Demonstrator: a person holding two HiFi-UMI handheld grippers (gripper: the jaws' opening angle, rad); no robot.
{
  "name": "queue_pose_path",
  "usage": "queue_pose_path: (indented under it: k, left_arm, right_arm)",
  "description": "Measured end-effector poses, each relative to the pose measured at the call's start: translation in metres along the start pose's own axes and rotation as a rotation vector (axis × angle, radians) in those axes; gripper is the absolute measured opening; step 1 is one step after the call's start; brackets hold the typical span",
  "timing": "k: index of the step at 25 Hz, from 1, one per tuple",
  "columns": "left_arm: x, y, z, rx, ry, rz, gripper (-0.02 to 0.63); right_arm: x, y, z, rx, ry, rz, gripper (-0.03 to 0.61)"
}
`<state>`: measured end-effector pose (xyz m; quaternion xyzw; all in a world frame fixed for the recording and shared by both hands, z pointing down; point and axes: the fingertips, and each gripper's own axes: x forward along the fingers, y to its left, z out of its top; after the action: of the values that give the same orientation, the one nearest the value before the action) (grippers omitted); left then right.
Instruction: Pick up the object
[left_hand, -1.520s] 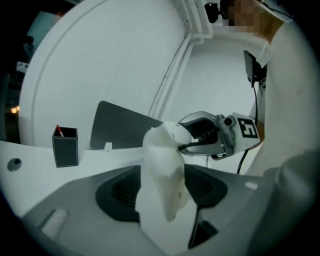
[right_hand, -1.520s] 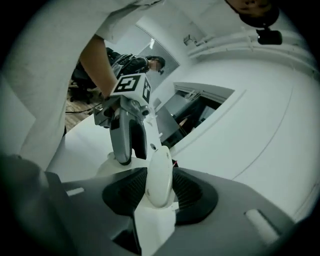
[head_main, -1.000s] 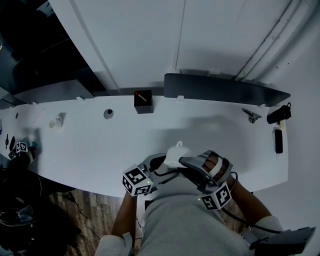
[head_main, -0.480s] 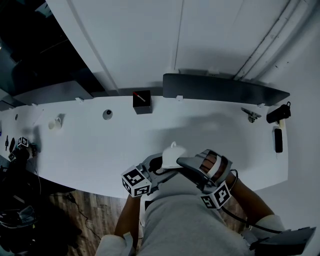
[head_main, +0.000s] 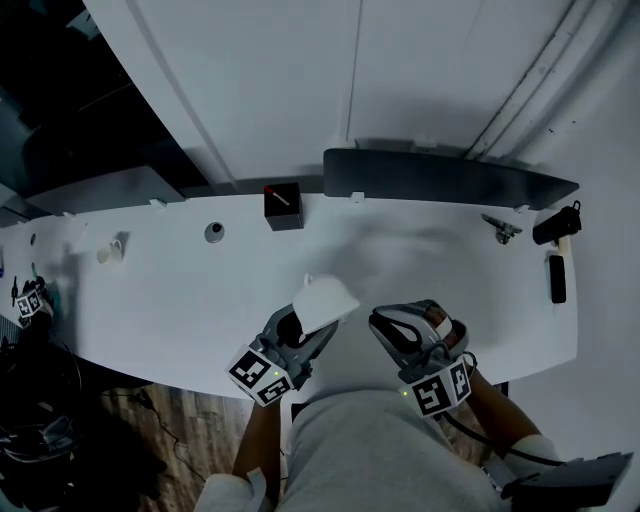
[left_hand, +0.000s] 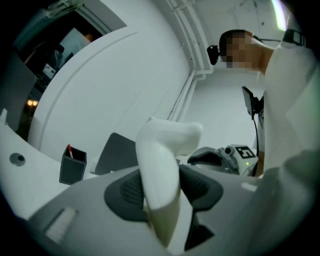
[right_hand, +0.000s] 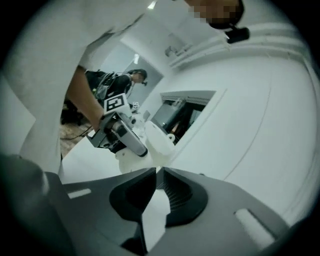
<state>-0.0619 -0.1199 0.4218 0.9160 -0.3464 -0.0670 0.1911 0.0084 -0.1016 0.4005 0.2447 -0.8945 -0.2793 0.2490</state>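
White wall (head_main: 300, 90) rises behind the curved white table (head_main: 180, 300) you stand at, and a long dark panel (head_main: 440, 178) lies along the table's back edge. Your left gripper (head_main: 297, 330) is at the near edge. Its jaws are closing, and both pads already press on the white plastic object (head_main: 326, 301), which sticks up out of them. Your right gripper (head_main: 395, 328) sits just beside it, clear of the object. Its jaws are closing too, down to a narrow gap with nothing between them. Further back stands a black pen holder (head_main: 283, 206) with a red pen in it. A small grey round piece (head_main: 214, 232) sits to its left. Black tools (head_main: 557, 226) lie at the far right end.
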Motion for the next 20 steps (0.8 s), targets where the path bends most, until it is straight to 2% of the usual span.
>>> queue_pose_path:
  k: [1,2,5,8,10,13,20]
  left_arm:
    - [-0.002,0.001,0.006,0.011,-0.016,0.025,0.190]
    - [-0.003,0.002,0.012,0.029,-0.028,0.060,0.190]
    - [-0.006,0.004,0.016,0.126,-0.019,0.197,0.190]
    - [-0.002,-0.001,0.009,0.237,0.013,0.304,0.190]
    - [0.001,-0.005,0.009,0.256,0.008,0.361,0.190]
    - [0.000,-0.007,0.011,0.250,-0.007,0.415,0.190]
    - [-0.006,-0.008,0.001,0.230,0.032,0.373,0.189]
  right_arm:
    - [0.001,-0.003,-0.009,0.091,0.035,-0.015,0.017]
    - [0.003,-0.006,-0.019,0.173,0.076,-0.039,0.002]
    - [0.011,-0.008,-0.049,0.389,0.192,-0.106,0.000]
    - [0.021,-0.003,-0.059,0.568,0.251,-0.127,0.000]
    - [0.025,-0.001,-0.055,0.600,0.266,-0.137,0.000]
    - [0.028,0.000,-0.043,0.588,0.260,-0.145,0.001]
    - [0.030,0.014,-0.028,0.542,0.277,-0.139,0.000]
